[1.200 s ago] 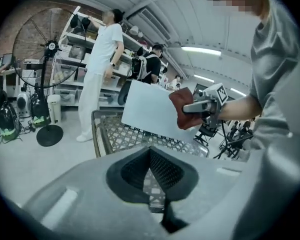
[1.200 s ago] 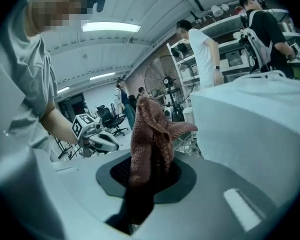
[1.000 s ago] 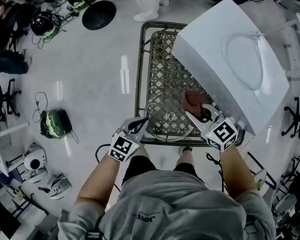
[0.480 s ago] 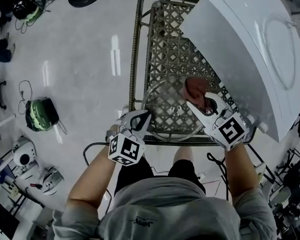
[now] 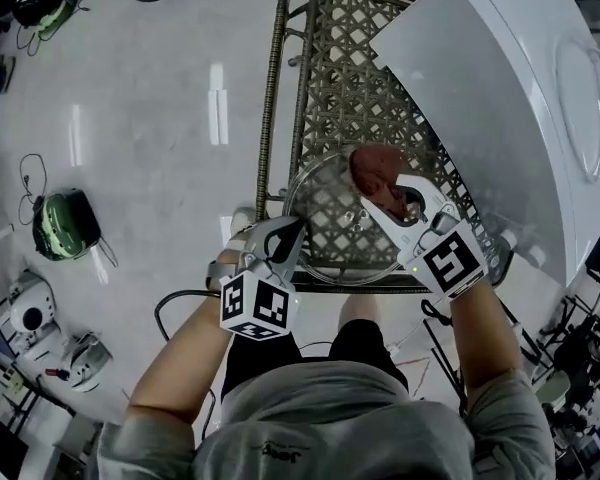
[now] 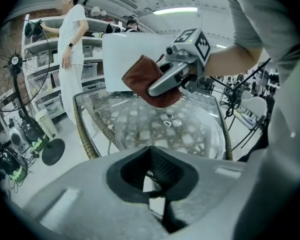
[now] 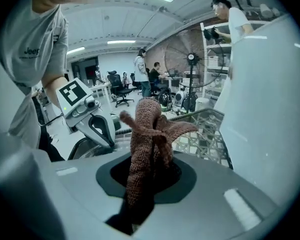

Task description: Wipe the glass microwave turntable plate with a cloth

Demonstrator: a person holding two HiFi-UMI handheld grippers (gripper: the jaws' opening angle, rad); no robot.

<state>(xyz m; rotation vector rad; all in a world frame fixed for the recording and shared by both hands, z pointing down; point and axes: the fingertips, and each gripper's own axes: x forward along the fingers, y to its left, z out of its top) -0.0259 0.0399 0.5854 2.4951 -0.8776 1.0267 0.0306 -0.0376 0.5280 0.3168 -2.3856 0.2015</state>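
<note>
Close up, cloth [image 7: 149,134] inside right gripper [image 7: 142,184].

The person wore a grey short-sleeved T-shirt [image 5: 360,423] with small dark lettering on the chest, and dark shorts [image 5: 265,350]. The left gripper [image 5: 292,231] and right gripper [image 5: 385,196] had pale grey tapering fingers [image 5: 412,230]. Behind each pair of fingers sat a white marker cube [image 5: 254,305] printed with black squares. A small green light [image 5: 412,268] glowed just beside it.
</note>
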